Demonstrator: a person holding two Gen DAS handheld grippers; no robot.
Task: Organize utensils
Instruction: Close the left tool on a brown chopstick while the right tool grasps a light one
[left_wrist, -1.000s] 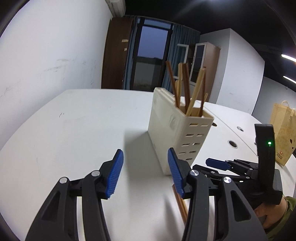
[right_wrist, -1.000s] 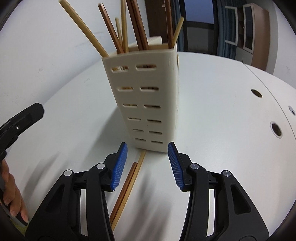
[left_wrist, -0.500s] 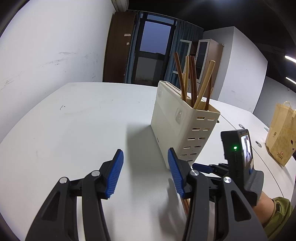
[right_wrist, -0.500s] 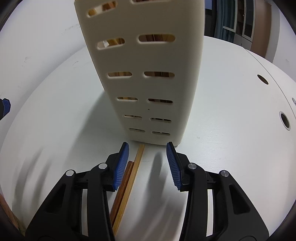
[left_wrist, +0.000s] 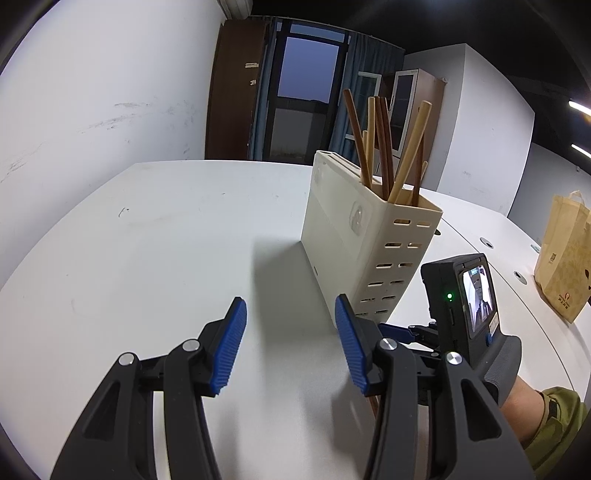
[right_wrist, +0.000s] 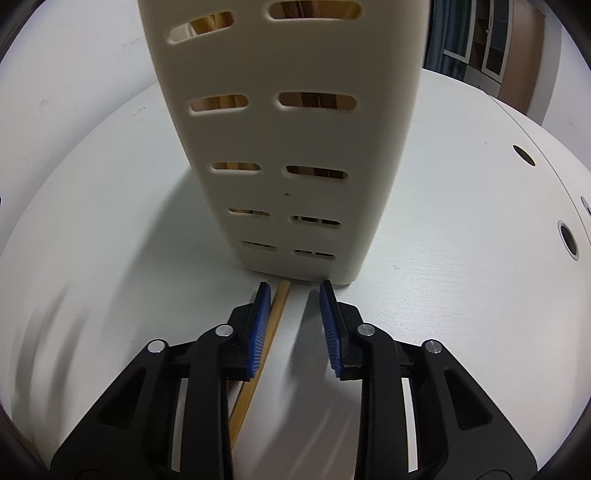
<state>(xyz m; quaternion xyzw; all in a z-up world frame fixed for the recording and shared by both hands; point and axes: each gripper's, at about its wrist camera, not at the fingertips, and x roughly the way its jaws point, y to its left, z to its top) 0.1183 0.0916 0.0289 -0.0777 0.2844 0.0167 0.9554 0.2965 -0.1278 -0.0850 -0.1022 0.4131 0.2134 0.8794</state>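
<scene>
1. The utensil holder (right_wrist: 295, 147) loses its top past the upper edge of the right wrist view, so the chopsticks inside show only as slivers through the slots.
2. The loose chopstick (right_wrist: 275, 314) on the worktop (right_wrist: 461, 295) slips under the right gripper (right_wrist: 291, 321), and its near end is hidden; whether the left pad touches it, can't tell.
3. In the left wrist view, the right gripper's fingers sit mostly behind the left gripper (left_wrist: 290, 350).
4. The paper bag (left_wrist: 565, 258) is cut by the right edge.
5. The worktop's lower left in the right wrist view is smeared with blur.
</scene>
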